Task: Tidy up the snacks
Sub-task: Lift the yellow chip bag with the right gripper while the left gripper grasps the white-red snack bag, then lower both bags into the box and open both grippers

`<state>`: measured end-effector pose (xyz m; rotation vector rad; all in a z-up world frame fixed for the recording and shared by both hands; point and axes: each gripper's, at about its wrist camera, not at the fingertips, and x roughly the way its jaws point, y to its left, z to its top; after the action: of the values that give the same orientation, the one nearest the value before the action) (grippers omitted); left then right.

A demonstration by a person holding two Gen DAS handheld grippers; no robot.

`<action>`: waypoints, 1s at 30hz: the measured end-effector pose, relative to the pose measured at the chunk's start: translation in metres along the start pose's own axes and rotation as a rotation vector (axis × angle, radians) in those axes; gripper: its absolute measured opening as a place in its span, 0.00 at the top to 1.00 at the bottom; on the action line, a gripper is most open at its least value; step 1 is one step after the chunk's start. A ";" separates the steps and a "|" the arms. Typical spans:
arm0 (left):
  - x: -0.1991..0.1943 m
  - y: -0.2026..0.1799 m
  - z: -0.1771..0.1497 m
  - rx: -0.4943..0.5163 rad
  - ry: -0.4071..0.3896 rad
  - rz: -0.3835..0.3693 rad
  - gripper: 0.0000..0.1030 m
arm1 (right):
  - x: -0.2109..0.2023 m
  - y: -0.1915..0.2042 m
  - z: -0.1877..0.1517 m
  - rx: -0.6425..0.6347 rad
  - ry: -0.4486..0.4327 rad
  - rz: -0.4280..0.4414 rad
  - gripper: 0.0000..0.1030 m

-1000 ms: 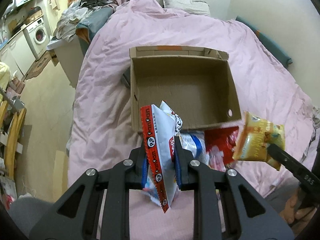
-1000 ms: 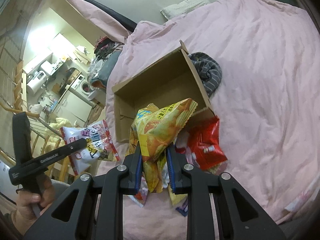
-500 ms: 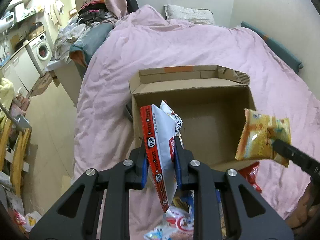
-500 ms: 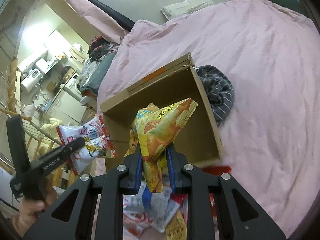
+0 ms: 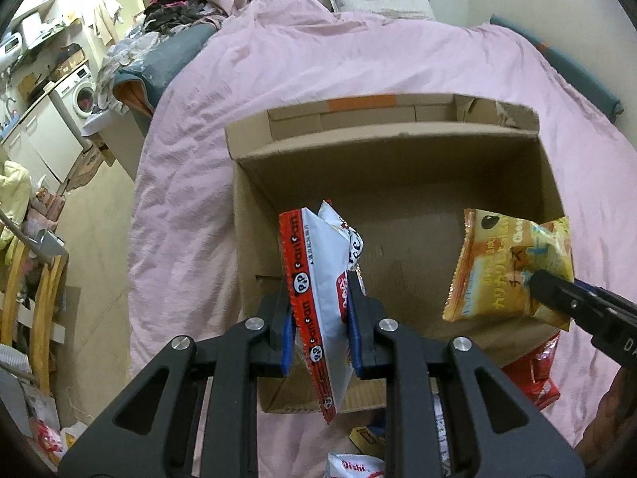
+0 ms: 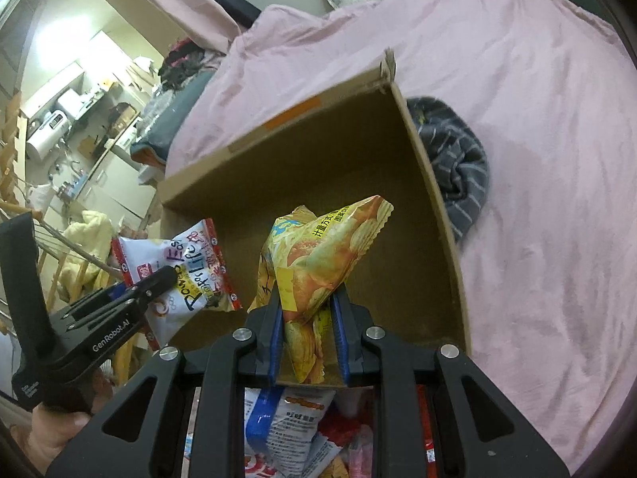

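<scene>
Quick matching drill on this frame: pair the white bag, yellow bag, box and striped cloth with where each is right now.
Things:
1 white bag
2 yellow bag
3 box
4 striped cloth

Places:
A open on the pink cover, nothing lying inside
B in the right gripper
C on the cover beside the box's wall
D in the left gripper

Pairs: 1-D, 2-B, 3-A, 4-C

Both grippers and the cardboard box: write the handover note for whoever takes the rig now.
Left gripper: shut on the white snack bag with red edging, held over the open brown cardboard box.
Right gripper: shut on the yellow chip bag, also over the box.
Done: nothing visible inside the box yet.
Left: release both bags, then fetch the loose snack packets piled on the pink bedspread.
</scene>
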<state>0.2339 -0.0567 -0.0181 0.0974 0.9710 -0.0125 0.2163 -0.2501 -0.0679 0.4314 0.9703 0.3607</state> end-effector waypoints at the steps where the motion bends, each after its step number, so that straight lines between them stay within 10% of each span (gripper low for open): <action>1: 0.003 -0.001 -0.001 0.008 0.005 0.004 0.82 | 0.002 0.001 0.000 -0.002 0.007 -0.002 0.78; 30: 0.037 -0.010 -0.015 0.007 0.097 -0.036 0.80 | 0.045 0.010 0.002 -0.046 0.109 -0.069 0.75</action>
<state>0.2419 -0.0640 -0.0574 0.0880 1.0696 -0.0445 0.2404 -0.2208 -0.0937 0.3375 1.0785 0.3460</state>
